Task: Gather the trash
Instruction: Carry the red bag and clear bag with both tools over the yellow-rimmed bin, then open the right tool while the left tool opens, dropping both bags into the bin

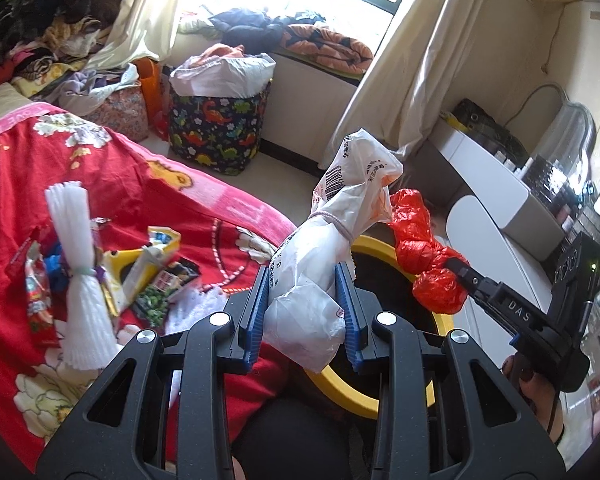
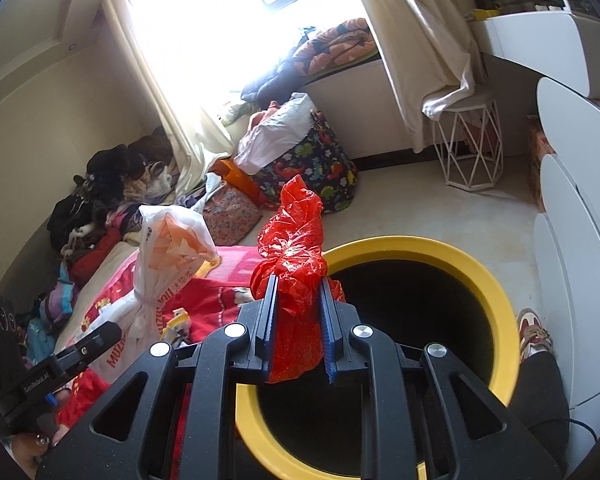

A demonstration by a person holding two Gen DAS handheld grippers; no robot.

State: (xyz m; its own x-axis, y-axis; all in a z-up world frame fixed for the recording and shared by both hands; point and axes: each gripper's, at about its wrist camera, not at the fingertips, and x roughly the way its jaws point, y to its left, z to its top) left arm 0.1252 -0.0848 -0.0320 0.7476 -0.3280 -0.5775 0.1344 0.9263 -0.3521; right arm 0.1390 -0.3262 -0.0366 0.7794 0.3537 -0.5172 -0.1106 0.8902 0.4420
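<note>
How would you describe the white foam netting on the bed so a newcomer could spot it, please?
Start at the red floral bedspread and find the pile of snack wrappers lying on it. The white foam netting sleeve lies among them, cinched at its middle by a band; it alone is plain white and ribbed, unlike the printed packets.

"DAS" is printed on the right claw [image 1: 452,268]. "GenRobot.AI" stands on the left claw's [image 2: 112,332] body. The white bag [image 2: 156,280] in the left claw shows red "MUZI" lettering; its barcode digits are unreadable.
</note>
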